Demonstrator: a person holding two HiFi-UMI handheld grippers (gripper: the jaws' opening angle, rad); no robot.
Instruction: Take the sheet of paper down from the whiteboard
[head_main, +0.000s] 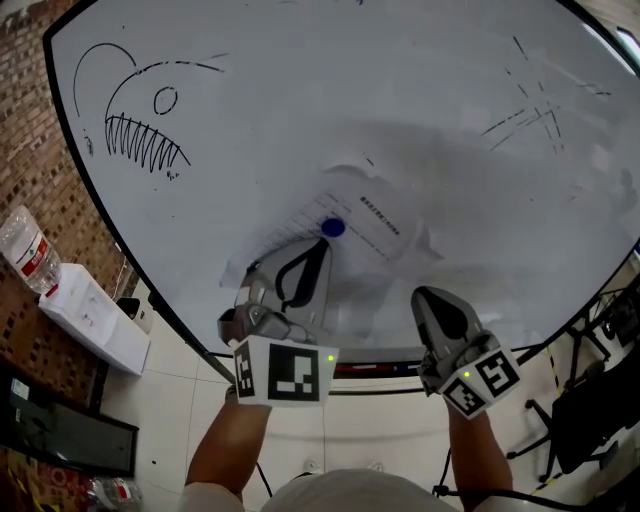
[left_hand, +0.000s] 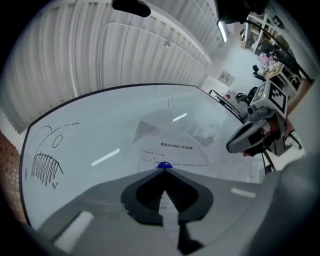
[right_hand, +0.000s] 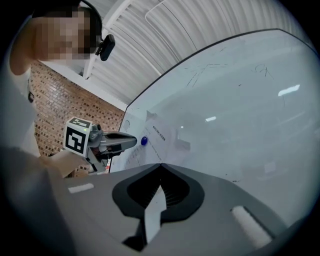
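Observation:
A printed sheet of paper (head_main: 352, 228) hangs on the whiteboard (head_main: 300, 110), pinned by a round blue magnet (head_main: 333, 227). My left gripper (head_main: 322, 246) is shut with nothing in it, and its tips sit just below the magnet. In the left gripper view the magnet (left_hand: 163, 165) peeks over the closed tips (left_hand: 162, 170), with the paper (left_hand: 175, 150) beyond. My right gripper (head_main: 430, 296) is shut and empty, lower right of the sheet and clear of it. The right gripper view shows its closed jaws (right_hand: 160, 165), the left gripper (right_hand: 131, 140), the magnet (right_hand: 144, 141) and the sheet (right_hand: 162, 136).
A black fish sketch (head_main: 140, 120) fills the board's upper left, and faint marker lines (head_main: 530, 115) the upper right. By the brick wall (head_main: 25, 160) on the left stand a water bottle (head_main: 27, 250) and a white box (head_main: 90, 315). An office chair (head_main: 590, 400) is at the lower right.

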